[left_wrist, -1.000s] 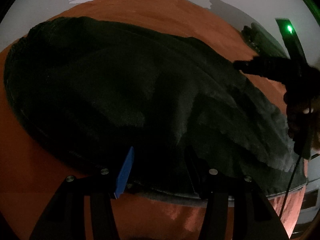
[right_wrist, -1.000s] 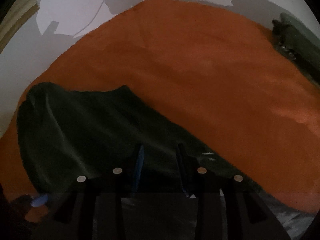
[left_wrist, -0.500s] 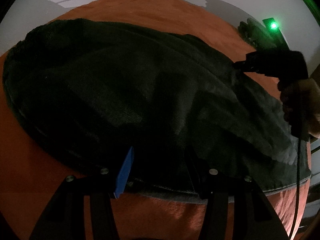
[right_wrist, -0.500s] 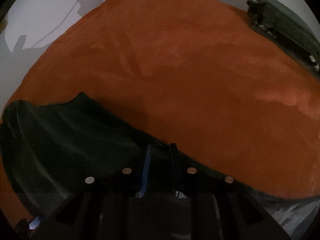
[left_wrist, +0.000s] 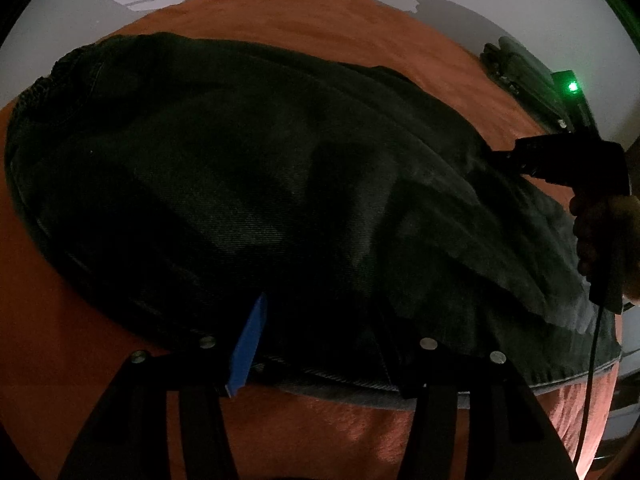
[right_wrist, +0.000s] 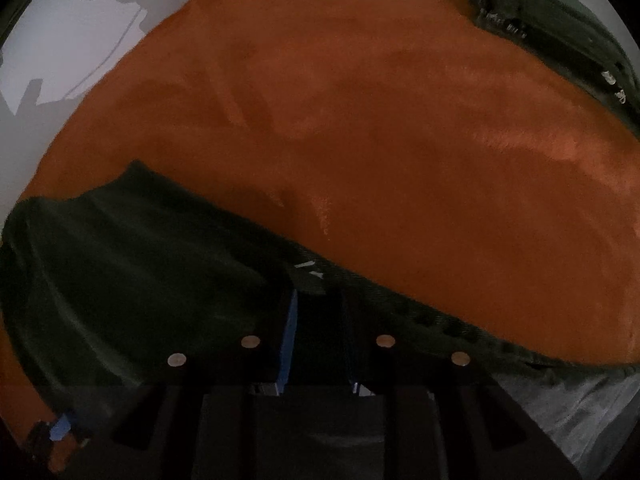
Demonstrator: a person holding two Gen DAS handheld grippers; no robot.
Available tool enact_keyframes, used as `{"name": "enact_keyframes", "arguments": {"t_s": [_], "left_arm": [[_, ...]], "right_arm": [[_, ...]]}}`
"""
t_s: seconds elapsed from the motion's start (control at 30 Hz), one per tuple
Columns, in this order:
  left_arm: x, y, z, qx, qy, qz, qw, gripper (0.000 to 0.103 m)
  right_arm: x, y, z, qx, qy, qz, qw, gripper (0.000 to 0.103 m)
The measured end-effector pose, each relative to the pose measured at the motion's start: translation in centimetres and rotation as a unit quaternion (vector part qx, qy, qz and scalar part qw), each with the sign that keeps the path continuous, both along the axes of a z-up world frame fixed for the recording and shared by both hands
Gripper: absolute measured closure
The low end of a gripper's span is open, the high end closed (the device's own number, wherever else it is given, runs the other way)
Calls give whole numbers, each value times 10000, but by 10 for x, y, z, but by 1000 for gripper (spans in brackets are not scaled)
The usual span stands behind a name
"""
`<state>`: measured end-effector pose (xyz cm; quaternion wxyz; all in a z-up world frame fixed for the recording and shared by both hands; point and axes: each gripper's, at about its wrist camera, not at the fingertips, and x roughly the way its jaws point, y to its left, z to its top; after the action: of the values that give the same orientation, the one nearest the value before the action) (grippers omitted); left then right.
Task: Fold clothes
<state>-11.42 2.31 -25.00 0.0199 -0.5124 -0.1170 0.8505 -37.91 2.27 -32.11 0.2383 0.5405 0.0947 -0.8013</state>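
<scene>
A dark denim garment (left_wrist: 260, 184) lies spread over an orange blanket (left_wrist: 360, 28). My left gripper (left_wrist: 324, 344) is open at the garment's near hem, and the fabric edge lies between its blue-padded left finger (left_wrist: 248, 344) and its dark right finger. At the garment's far right edge, a hand (left_wrist: 600, 232) holds my right gripper (left_wrist: 496, 156). In the right wrist view, the right gripper (right_wrist: 318, 304) is shut on a fold of the dark garment (right_wrist: 140, 264), its fingers standing close together with cloth between them.
A dark green folded item (right_wrist: 560, 32) lies at the blanket's far right corner and shows as a dark green item (left_wrist: 520, 64) in the left wrist view. White floor (right_wrist: 80, 32) with a thin cable surrounds the blanket. Bare orange blanket (right_wrist: 400, 140) stretches beyond the garment.
The right gripper's fingers have narrowed onto the garment's edge. It has shifted slightly with the cloth. The left gripper stays open at the near hem.
</scene>
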Motion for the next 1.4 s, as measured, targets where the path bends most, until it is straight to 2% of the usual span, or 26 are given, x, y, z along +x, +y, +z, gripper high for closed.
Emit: {"name": "enact_keyframes", "arguments": {"t_s": [0.1,0.17,0.2,0.27,0.43,0.67,0.73,0.83,1.07,1.2,1.4], "left_arm": [[4,-5,-1,68,7,25,10000,48],[7,-6,-1,81,3,52,10000,48],[6,-5,-1,64,1,43,10000,48],[6,-4,0,31,0,20,10000,48],[6,-5,0,-27,14,-80,10000,48],[7,-7,0,-30,11,-92,10000,46],[8,-8,0,-40,8,-79,10000,45],[11,-6,0,-64,6,-42,10000,43],[-2,13,-1,-242,16,-64,9997,33],[-3,13,0,-182,23,-29,9998,33],[-2,13,-1,-162,25,1,9999,33]], "right_arm": [[11,-4,18,-338,216,126,9991,83],[18,-19,18,-152,447,489,9977,80],[21,-30,13,128,547,677,9961,80],[25,-40,3,412,471,808,9948,80],[41,-28,10,-180,357,368,9985,80],[74,-18,5,-413,344,-13,9986,80],[85,-11,1,-299,393,71,9988,80],[80,-5,-4,-102,369,157,9991,80],[69,6,-5,-97,344,-139,9993,80],[72,4,-11,-55,278,-187,9994,80],[72,-17,-18,-68,178,33,9998,53]]}}
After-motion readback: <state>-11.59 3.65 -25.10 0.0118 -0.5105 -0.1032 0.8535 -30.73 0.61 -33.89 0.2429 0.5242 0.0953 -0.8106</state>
